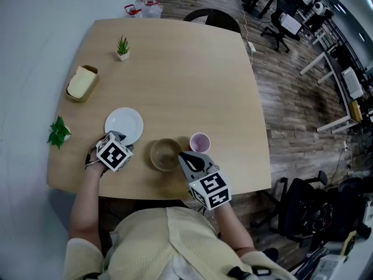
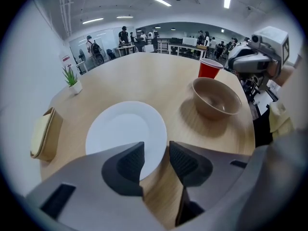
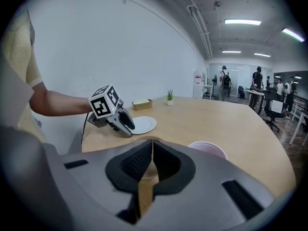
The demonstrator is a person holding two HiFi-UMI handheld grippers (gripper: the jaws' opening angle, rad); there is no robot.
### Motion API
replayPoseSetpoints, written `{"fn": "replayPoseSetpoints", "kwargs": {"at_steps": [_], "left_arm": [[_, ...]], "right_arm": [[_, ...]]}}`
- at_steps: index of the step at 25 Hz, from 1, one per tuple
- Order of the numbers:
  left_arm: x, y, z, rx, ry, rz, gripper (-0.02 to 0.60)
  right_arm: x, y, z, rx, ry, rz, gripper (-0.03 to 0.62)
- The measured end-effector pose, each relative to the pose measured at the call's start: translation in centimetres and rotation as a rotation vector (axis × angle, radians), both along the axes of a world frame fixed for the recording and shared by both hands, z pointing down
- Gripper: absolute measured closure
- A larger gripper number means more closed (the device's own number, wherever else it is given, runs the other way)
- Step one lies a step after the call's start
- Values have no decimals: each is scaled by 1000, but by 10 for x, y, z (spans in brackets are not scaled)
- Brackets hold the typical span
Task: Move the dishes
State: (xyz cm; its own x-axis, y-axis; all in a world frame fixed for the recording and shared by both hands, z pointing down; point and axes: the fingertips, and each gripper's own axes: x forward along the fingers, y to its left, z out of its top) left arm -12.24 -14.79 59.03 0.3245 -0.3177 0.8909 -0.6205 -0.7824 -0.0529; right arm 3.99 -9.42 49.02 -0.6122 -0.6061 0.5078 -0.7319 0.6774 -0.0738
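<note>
Between the parted jaws of our left gripper (image 2: 155,150) shows the near edge of the plate (image 2: 122,129), ungripped, and we tilt the tool steeply down. Our right gripper (image 3: 152,146), jaws together, slants toward the bowl (image 1: 165,154) at its tips.

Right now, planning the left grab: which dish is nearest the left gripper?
The white plate: its rim lies by the open left gripper; bowl and cup sit farther right.

right gripper view: your right gripper (image 3: 151,143) hides nearly all of the bowl (image 1: 165,154) (only a thin arc of rim shows) | cup (image 3: 208,148): lower part behind the same gripper | left gripper view: plate (image 2: 125,129), near rim behind a jaw | far people: too small to tell apart
</note>
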Motion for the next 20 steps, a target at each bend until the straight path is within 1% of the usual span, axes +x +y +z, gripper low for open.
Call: {"fn": "replayPoseSetpoints", "kwargs": {"at_steps": [6,13,20], "left_arm": [[-7,29,0,-15,-3,21,414],[-18,62,1,-4,11,-3,415],[-23,85,0,2,15,-3,416]], "right_arm": [[-2,1,-3,4,0,-12,571],[-8,3,-1,1,1,-31,571],[-16,8,-1,-2,3,-61,571]]}}
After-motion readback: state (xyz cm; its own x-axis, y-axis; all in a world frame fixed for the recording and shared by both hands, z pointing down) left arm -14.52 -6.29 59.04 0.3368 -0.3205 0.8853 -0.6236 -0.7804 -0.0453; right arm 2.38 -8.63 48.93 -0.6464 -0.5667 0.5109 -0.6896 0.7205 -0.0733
